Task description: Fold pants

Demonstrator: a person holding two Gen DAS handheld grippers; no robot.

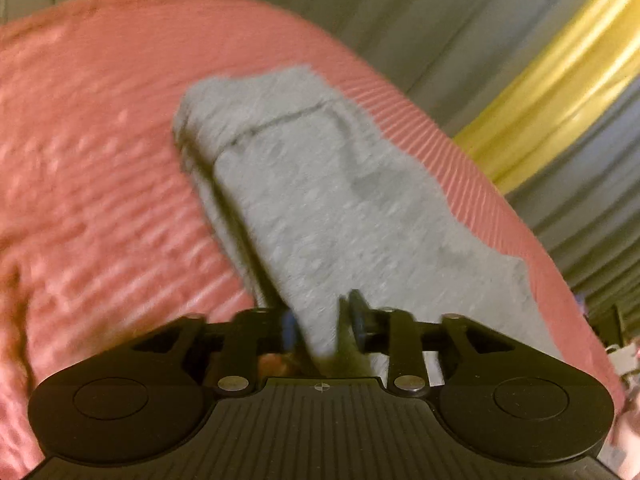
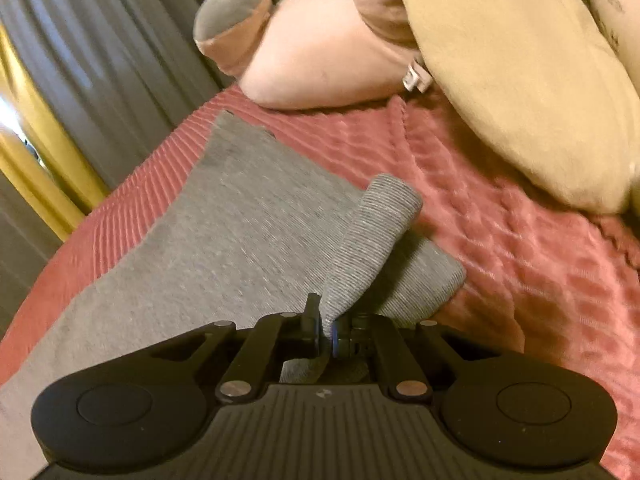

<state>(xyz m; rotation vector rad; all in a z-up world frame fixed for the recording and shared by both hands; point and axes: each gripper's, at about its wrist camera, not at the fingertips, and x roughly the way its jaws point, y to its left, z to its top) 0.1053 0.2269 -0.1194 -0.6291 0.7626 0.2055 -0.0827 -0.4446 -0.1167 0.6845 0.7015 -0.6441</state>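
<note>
left gripper [image 1: 322, 322]: partly spread, grey pants [image 1: 320, 200] fabric between its fingers | right gripper [image 2: 329, 330]: pinched tight on ribbed cuff [image 2: 372, 236] | pants lie on pink bedspread [image 2: 500, 264]

Pink bedspread [image 1: 100, 160]; yellow pillow [image 2: 520, 80], pink pillow [image 2: 320, 60]; grey curtain [image 2: 100, 40].

Bedroom in a home: a bed under a ribbed pink-red bedspread [image 2: 500, 240], a yellow pillow [image 2: 520, 80] and pink pillow [image 2: 328, 52] at its far edge, grey pleated curtains [image 2: 100, 40] with a yellow curtain [image 1: 560, 92] alongside the bed's edge.
</note>
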